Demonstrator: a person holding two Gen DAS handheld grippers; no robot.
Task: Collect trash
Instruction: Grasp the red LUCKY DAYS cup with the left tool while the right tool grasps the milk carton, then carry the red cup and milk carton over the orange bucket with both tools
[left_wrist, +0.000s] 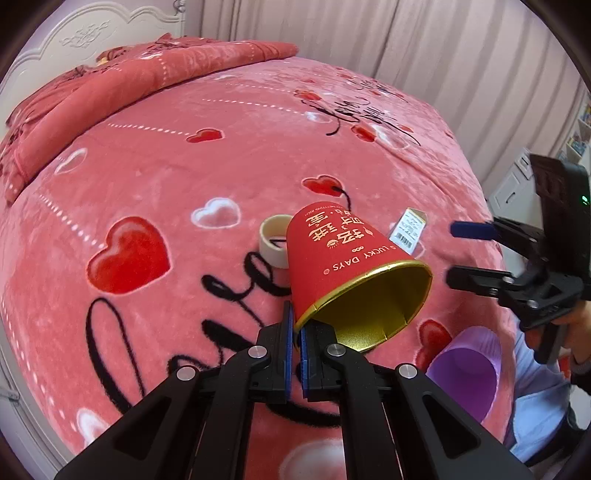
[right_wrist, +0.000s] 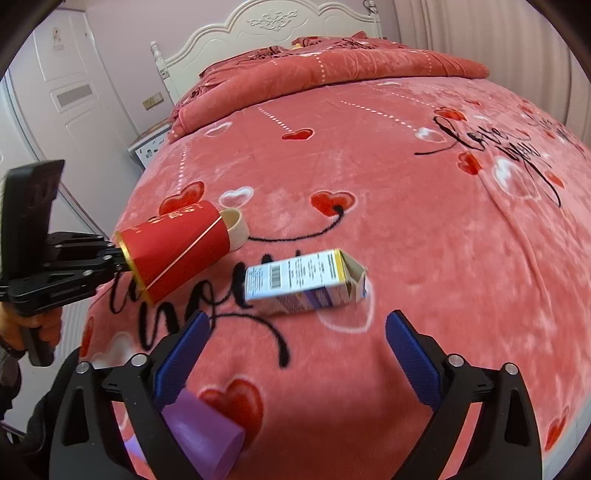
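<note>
**Right wrist view: open carton lies crosswise just ahead of wide tongs**

The right tongs (right_wrist: 297, 354) stand wide with nothing between the blue pads. Just beyond them on the bed (right_wrist: 424, 229) lies the small carton (right_wrist: 303, 278), barcode side up, one end flap torn open. Its long axis runs side to side across the line the tongs point along, so the pads would close on its ends, not its narrow sides, unless the wrist rolls. The right hand is clearly the nearer one to it.

The left tongs (left_wrist: 295, 325) are pinched shut on the gold rim of the red paper cup (left_wrist: 332, 251), which tilts with its mouth toward the camera and its base lifted away. Behind the cup, touching or nearly so, stands a cream tape roll (left_wrist: 273, 240) on the blanket. A purple bin (left_wrist: 469, 369) sits low at the bed's near edge, between the two hands; it seems the likely place for the trash.

The surface is a soft pink plush blanket printed with hearts and black script, so things may sink or tip. A white headboard (right_wrist: 273, 22), a pale door and pink curtains surround the bed.
</note>
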